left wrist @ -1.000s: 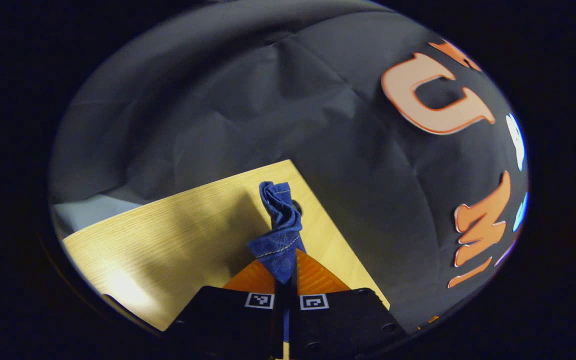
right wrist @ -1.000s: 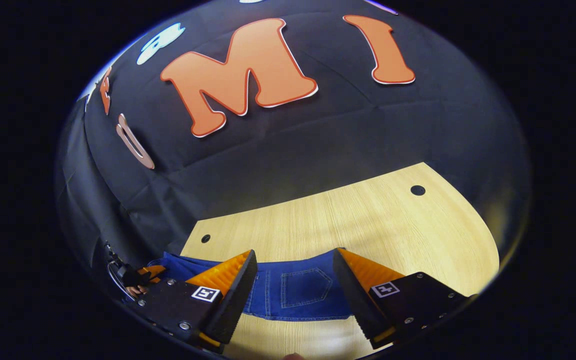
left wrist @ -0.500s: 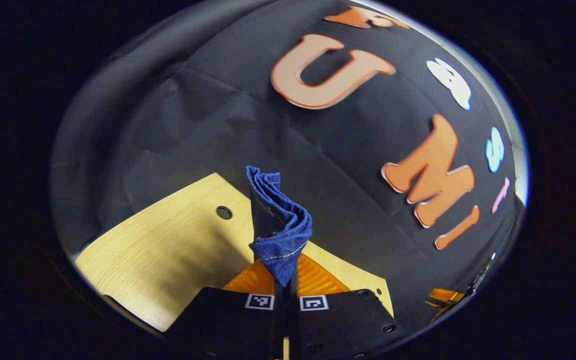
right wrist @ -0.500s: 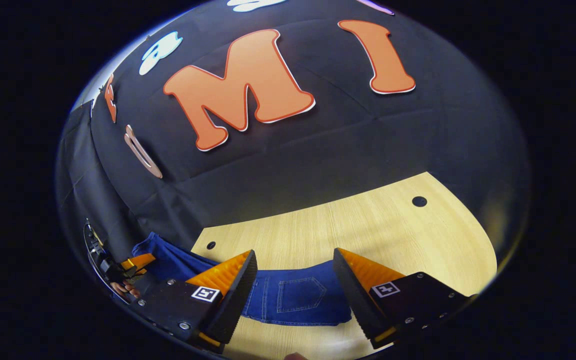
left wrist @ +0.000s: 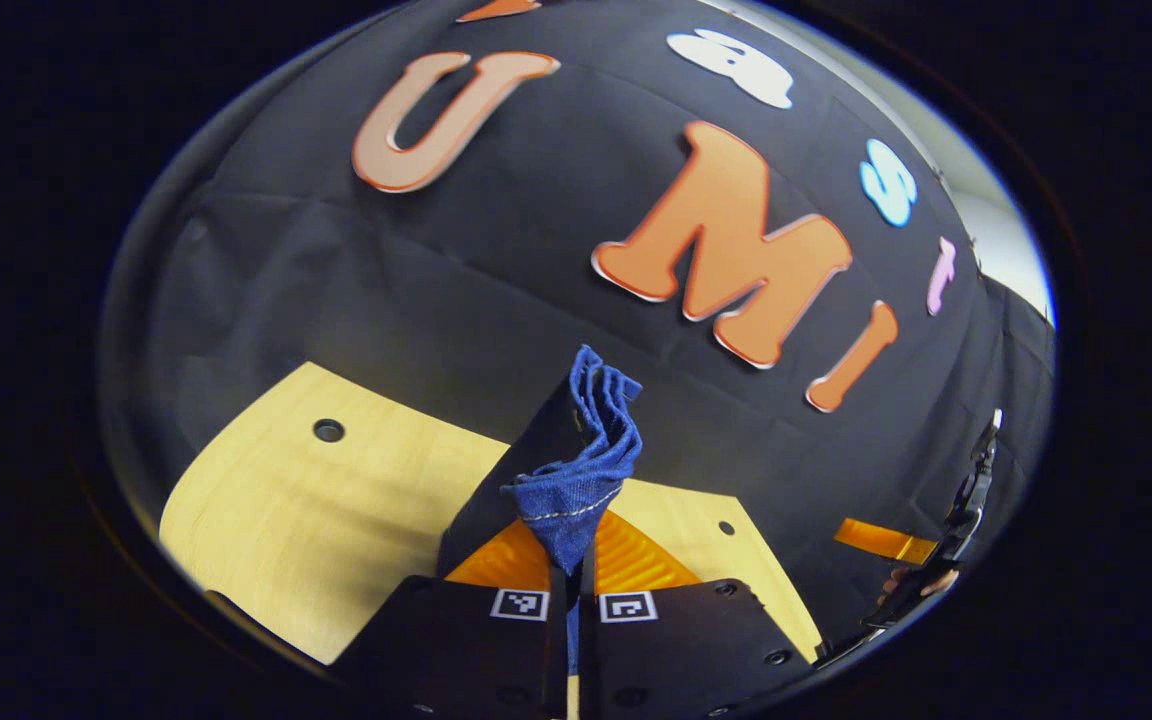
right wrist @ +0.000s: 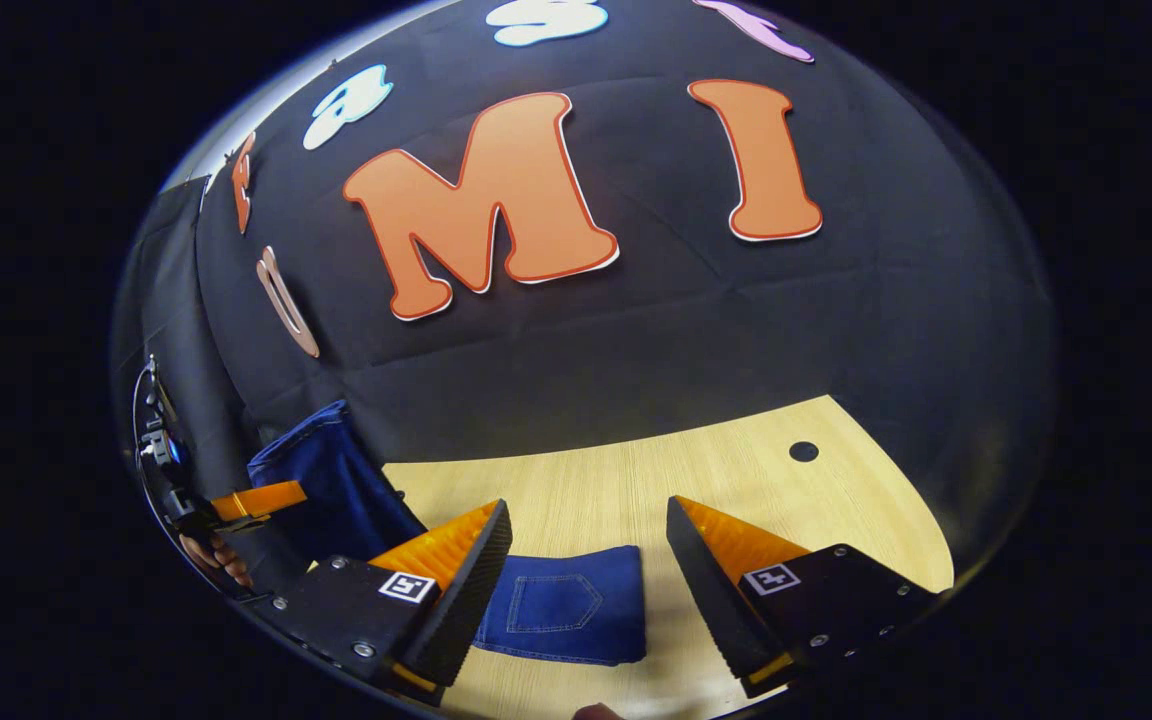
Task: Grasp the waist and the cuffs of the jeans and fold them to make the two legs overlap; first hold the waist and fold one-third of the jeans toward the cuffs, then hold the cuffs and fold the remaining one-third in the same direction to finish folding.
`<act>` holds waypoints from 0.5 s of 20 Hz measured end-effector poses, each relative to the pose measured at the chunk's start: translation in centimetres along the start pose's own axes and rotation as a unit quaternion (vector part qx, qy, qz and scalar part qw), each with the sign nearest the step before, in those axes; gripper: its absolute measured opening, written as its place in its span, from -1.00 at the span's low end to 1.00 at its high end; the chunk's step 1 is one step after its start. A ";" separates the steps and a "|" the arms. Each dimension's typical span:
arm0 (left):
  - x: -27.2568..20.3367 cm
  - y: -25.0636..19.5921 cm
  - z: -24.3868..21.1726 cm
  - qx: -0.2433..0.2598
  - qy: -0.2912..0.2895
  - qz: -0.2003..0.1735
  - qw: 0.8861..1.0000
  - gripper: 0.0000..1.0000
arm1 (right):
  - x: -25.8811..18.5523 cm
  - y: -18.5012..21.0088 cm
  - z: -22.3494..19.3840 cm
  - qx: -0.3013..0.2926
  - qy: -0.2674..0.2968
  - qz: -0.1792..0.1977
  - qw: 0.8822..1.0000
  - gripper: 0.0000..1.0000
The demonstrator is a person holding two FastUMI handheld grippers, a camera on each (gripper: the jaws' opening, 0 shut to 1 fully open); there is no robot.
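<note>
In the left gripper view, my left gripper point(left wrist: 572, 560) is shut on a bunched, stitched end of the blue jeans point(left wrist: 588, 455), and the cloth sticks up past its fingertips. The right gripper view shows that same end of the jeans point(right wrist: 328, 482) lifted at the far left by the left gripper point(right wrist: 258, 498), with a hand point(right wrist: 212, 556) behind it. The rest of the jeans point(right wrist: 564, 606) lies flat on the wooden table point(right wrist: 636, 480), back pocket up. My right gripper point(right wrist: 586, 508) hangs open above that flat part, touching nothing.
The light wooden table point(left wrist: 266, 500) has small round holes point(left wrist: 328, 431) point(right wrist: 803, 451) near its far edge. Black cloth walls close in behind and beside it. In the left gripper view, the right gripper point(left wrist: 886, 541) and a hand point(left wrist: 911, 580) are at the right edge.
The left gripper has raised its end of the jeans and swung it towards the right gripper. Less denim lies flat on the table. The right gripper has stayed open.
</note>
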State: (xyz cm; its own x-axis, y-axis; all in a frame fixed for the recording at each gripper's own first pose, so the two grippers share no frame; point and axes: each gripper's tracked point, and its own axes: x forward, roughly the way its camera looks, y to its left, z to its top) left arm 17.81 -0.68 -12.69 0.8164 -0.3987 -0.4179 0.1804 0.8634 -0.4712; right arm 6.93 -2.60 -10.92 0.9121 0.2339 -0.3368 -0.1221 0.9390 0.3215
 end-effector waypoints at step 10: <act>6.4 -8.7 -9.9 0.097 0.124 -0.029 0.987 -0.87 | -1.4 -3.5 0.1 -0.009 -0.003 -0.012 1.000 0.94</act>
State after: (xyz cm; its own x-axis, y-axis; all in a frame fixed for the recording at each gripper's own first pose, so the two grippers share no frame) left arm 16.03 -13.86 -18.99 0.6464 -0.4924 -0.5828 0.3450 0.8700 -0.3523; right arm 6.12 -6.25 -11.43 0.9173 0.2097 -0.3385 -0.1069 0.9486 0.2980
